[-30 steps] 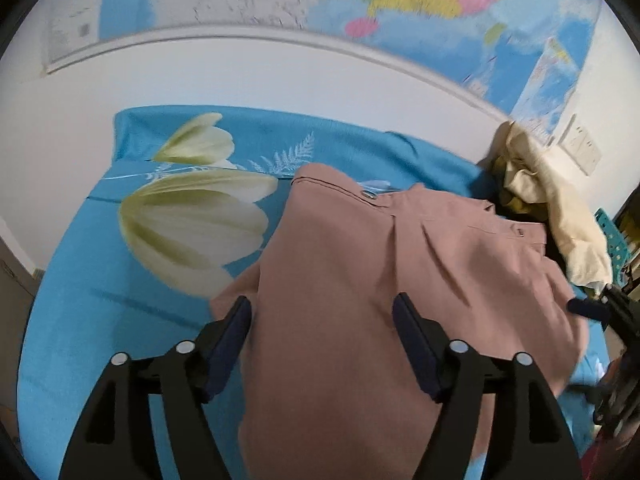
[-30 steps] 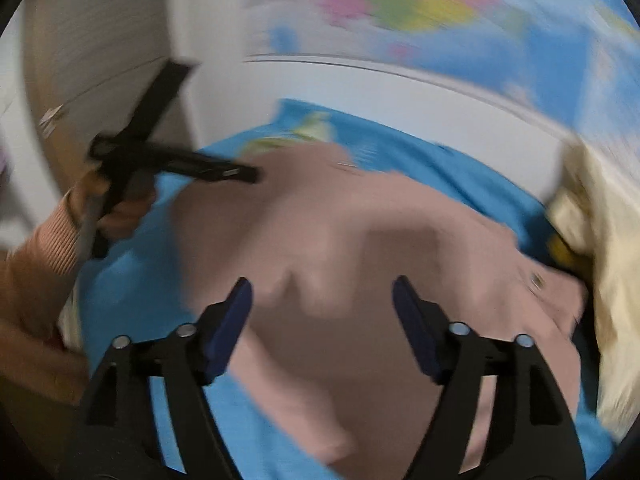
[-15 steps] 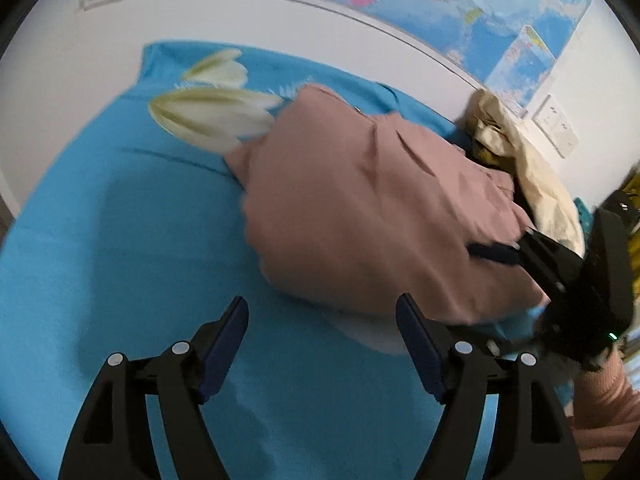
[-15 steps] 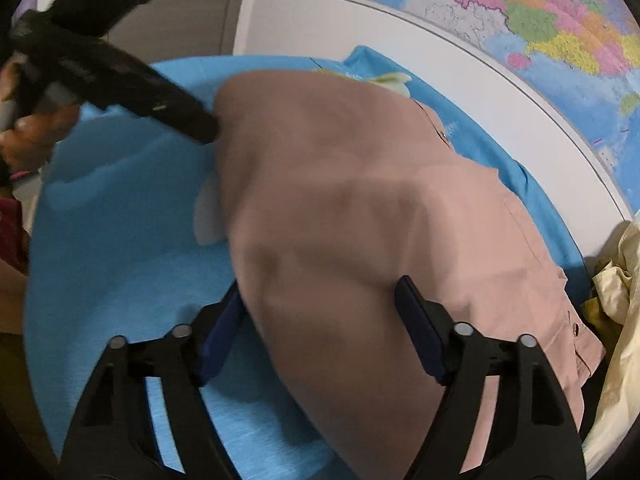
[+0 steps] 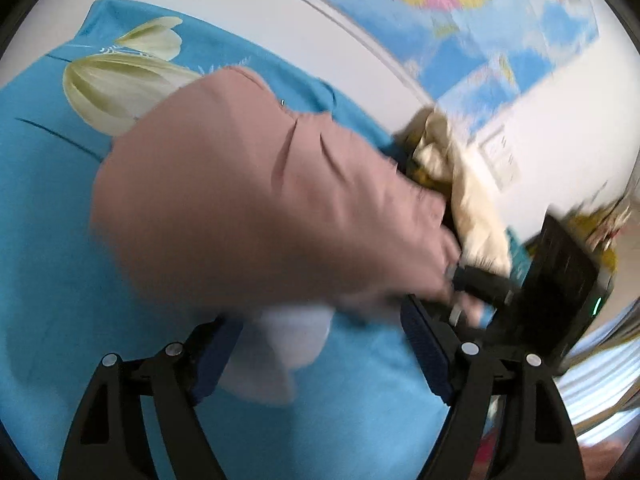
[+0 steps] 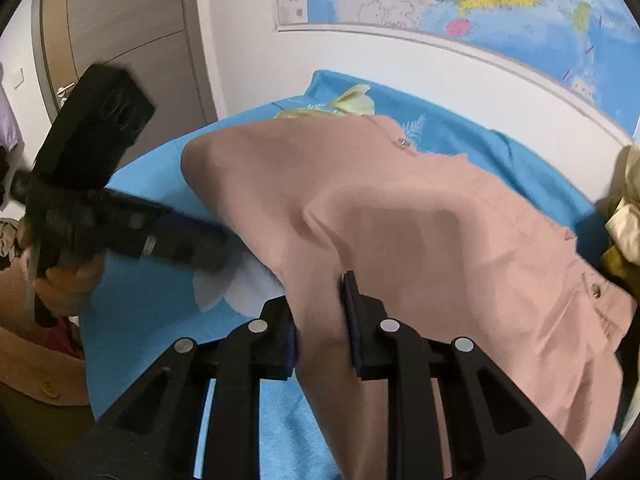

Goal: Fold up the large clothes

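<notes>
A large dusty-pink garment lies bunched on the blue bedsheet. In the right wrist view my right gripper has its jaws closing on a raised fold of the pink garment, with both pads against the cloth. The left wrist view shows the same right gripper pinching the garment's right edge. My left gripper is open and still opening, low over the sheet at the garment's near edge, with no cloth between its jaws. A hand holds the left gripper by the garment's left side.
A heap of cream and yellow clothes lies at the far right of the bed by the wall. A map hangs above the bed. A door stands to the left. The sheet has a pale flower print.
The right jaws have narrowed from wide open onto a fold of the pink garment. The left gripper has sunk and rolled, coming close to the garment's near edge.
</notes>
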The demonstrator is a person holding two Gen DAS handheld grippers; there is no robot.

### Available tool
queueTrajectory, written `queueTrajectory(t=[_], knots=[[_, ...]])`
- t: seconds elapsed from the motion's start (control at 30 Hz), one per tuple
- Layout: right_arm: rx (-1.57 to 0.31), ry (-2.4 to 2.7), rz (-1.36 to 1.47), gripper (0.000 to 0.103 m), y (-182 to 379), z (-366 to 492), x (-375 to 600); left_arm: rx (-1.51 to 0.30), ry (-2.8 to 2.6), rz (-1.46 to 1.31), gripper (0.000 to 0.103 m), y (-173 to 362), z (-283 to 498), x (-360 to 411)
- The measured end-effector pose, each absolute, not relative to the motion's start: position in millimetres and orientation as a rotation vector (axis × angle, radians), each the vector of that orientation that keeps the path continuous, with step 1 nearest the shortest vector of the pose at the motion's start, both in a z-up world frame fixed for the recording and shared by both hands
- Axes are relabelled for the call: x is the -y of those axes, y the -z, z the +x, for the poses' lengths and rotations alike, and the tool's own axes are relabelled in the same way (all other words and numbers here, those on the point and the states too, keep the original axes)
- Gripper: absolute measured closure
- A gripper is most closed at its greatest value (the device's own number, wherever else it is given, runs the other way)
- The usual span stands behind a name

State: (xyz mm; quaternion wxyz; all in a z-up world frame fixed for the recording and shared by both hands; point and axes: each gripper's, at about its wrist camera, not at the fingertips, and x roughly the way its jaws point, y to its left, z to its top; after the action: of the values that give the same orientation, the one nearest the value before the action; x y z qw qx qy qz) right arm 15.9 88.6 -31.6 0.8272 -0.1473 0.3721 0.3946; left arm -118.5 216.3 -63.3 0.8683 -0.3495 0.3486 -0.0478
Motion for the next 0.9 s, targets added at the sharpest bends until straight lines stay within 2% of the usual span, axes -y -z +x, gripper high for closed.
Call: queueTrajectory(t=[0.13, 0.3, 0.4, 0.43, 0.53, 0.6, 0.67, 0.73, 0.9], knots=[[-0.801, -0.841, -0.279, 0.081, 33, 14, -86, -0.691, 0.125, -0.927, 0.025, 77, -106, -234], [-0.818, -0.849, -0.237, 0.077, 35, 14, -83, -0.657, 0.172, -1.019, 0.023, 78, -95, -247], [-0.833, -0.849, -0.194, 0.069, 35, 14, -78, -0.665, 0.155, -1.022, 0.025, 79, -86, -248], [-0.845, -0.859, -0.171, 0.066, 35, 13, -75, -0.682, 0.138, -1.001, 0.029, 78, -83, -246], [-0.85, -0.884, -0.078, 0.062, 28, 6, -53, -0.764, 0.057, -0.903, 0.049, 78, -69, -236], [-0.852, -0.881, 0.013, 0.059, 22, -2, -25, -0.782, 0.027, -0.837, 0.054, 74, -67, -231], [-0.862, -0.855, 0.103, 0.05, 19, -8, 6, -0.794, 0.012, -0.799, 0.061, 73, -65, -230], [-0.886, -0.804, 0.241, 0.043, 21, -15, 47, -0.803, -0.002, -0.774, 0.065, 72, -63, -228], [-0.931, -0.615, 0.569, 0.041, 45, -47, 145, -0.817, -0.026, -0.696, 0.067, 69, -63, -223]])
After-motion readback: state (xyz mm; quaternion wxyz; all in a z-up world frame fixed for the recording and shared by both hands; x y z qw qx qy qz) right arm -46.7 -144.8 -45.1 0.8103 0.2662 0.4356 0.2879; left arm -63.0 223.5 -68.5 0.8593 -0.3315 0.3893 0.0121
